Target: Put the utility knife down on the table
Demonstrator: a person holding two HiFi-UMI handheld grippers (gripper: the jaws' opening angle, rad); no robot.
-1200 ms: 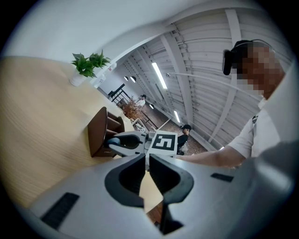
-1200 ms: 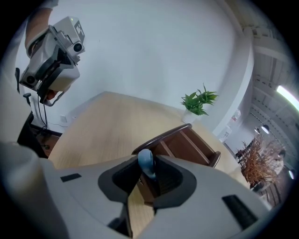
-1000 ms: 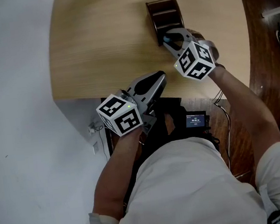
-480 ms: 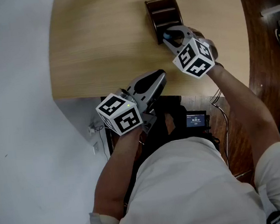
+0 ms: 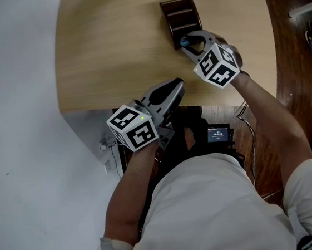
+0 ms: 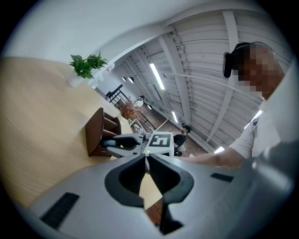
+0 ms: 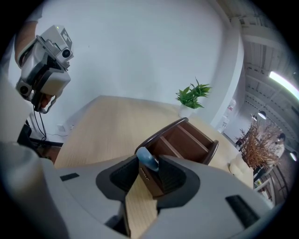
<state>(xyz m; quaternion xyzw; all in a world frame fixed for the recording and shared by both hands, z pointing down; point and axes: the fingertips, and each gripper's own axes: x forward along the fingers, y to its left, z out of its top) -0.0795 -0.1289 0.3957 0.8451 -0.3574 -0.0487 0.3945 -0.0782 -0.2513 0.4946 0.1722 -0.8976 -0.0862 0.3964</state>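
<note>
Right gripper view: right gripper is pointing down over the light wooden table. Its jaws have just been opening and are now standing wide. The dark utility knife with a blue cap is standing between them, blue end up, close against the jaw at the view's right, with a gap showing on the other side; its lower end is hidden. It is sitting just beside the near end of the dark brown wooden compartment rack. Left gripper is hovering at the table edge, jaws together, gripping nothing.
</note>
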